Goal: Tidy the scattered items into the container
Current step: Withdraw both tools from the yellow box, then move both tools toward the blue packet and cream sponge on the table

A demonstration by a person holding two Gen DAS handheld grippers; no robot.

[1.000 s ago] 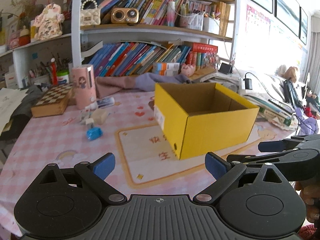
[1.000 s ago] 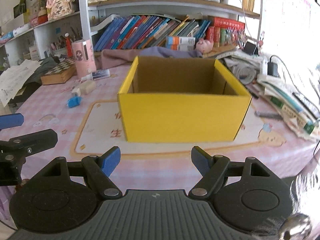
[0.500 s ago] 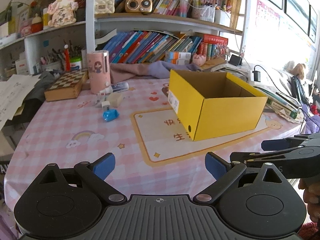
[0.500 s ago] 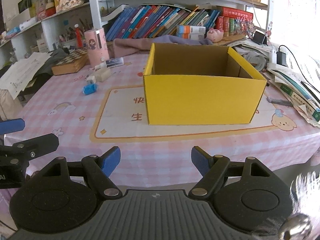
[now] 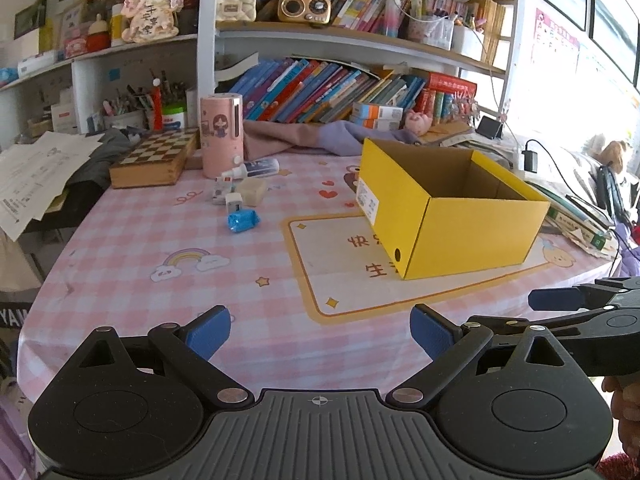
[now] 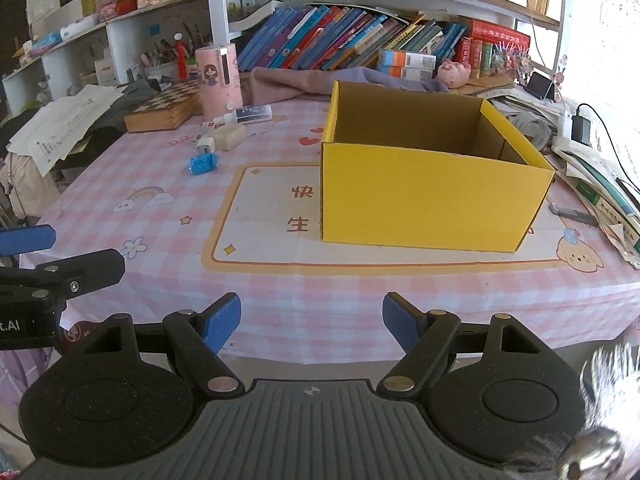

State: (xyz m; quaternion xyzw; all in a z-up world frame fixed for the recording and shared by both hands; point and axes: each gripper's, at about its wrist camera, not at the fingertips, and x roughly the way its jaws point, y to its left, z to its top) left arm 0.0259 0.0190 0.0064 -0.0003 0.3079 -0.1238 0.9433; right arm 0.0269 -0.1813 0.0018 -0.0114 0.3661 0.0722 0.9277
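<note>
Both grippers have pulled back from the tabletop (image 5: 120, 280). Yellow box (image 6: 432, 196) sits centre-right, empty. Scattered items, blue packet (image 5: 243, 220) foremost, cluster at upper left. Left gripper (image 5: 320, 330) and right gripper (image 6: 312, 318) have their fingers spread, holding nothing; approach the packet low, straddling it.

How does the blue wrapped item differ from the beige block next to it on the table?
The blue wrapped item is shiny and crinkled; the beige block is matte and smooth. The blue wrapped item lies alone, nearer the cameras; the beige block sits farther back among other small things. Both lie left of the yellow box, outside it.
</note>
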